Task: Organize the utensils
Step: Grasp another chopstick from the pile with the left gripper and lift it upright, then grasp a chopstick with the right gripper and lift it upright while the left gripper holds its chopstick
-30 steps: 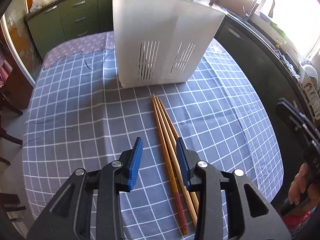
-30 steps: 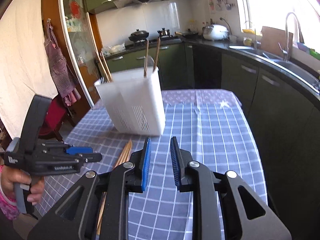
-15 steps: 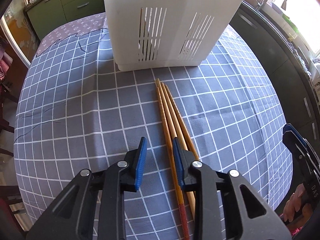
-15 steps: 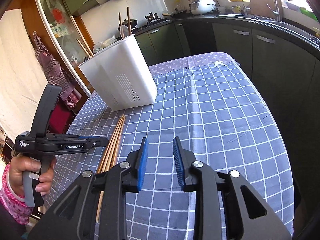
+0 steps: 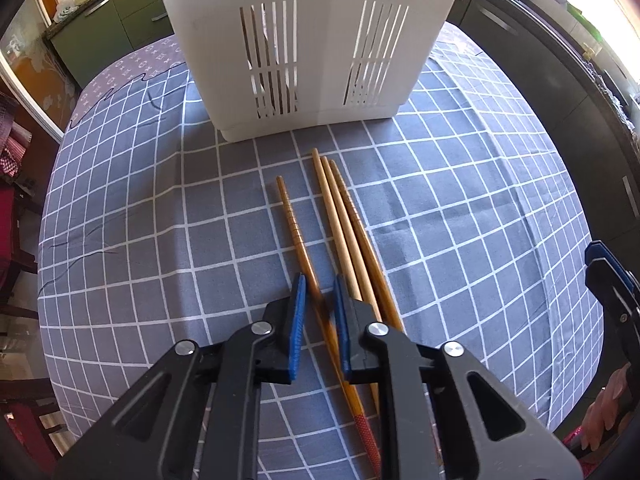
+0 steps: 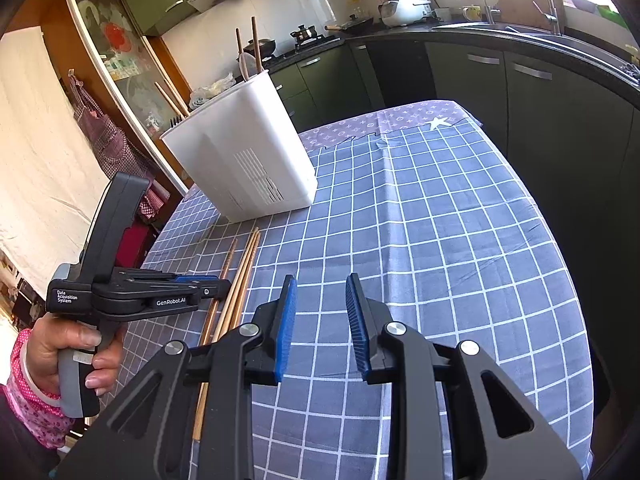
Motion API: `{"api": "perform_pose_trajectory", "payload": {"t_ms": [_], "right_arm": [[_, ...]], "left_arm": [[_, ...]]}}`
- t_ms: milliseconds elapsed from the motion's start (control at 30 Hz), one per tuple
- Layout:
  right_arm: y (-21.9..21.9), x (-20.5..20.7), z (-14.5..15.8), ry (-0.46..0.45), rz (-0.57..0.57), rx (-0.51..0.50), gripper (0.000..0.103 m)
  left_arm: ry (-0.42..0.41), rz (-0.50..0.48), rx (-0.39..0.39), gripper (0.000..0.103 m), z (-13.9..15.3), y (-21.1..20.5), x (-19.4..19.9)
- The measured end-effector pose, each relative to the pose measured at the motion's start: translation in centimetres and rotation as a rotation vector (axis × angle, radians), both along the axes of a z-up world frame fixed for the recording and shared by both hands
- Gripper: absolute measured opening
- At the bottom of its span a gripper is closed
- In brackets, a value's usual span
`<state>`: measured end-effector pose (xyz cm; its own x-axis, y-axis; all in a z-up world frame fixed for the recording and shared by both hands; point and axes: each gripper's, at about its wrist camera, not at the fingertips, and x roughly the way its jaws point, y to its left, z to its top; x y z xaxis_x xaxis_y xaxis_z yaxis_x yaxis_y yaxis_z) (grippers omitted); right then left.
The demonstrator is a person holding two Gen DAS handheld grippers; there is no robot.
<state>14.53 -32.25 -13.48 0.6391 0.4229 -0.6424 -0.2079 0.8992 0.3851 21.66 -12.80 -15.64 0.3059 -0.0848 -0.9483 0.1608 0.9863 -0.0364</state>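
Some sticks already stand in the white holder, far ahead of the jaws. The left gripper is closing around one chopstick; three chopsticks wait just right. The right gripper is open, holding nothing.

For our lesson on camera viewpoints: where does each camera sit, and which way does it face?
Left wrist: on the left gripper, tilted down at four chopsticks before the white utensil holder; its fingers straddle one chopstick.
Right wrist: on the right gripper, facing across the checked tablecloth toward the kitchen counters; the person's left hand shows.
Shared: chopsticks, holder, tablecloth.
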Motion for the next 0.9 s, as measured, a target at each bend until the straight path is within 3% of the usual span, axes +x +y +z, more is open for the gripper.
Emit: {"api": "perform_pose_trajectory", "payload": {"t_ms": [133, 267, 600, 900], "right_arm": [[-0.2, 0.0, 0.1, 0.003, -0.004, 0.011, 0.026], [-0.1, 0.0, 0.1, 0.006, 0.002, 0.008, 0.026], [0.8, 0.2, 0.0, 0.017, 0.02, 0.0, 0.029], [2.0, 0.8, 0.4, 0.02, 0.056, -0.021, 0.029]], "left_arm": [[0.015, 0.006, -0.031, 0.006, 0.1, 0.9, 0.4], [-0.023, 0.026, -0.069, 0.006, 1.4, 2.3, 0.3], [-0.263, 0.04, -0.101, 0.006, 8.2, 5.4, -2.8], [-0.417, 0.042, -0.121, 0.006, 11.5, 7.4, -5.6]]}}
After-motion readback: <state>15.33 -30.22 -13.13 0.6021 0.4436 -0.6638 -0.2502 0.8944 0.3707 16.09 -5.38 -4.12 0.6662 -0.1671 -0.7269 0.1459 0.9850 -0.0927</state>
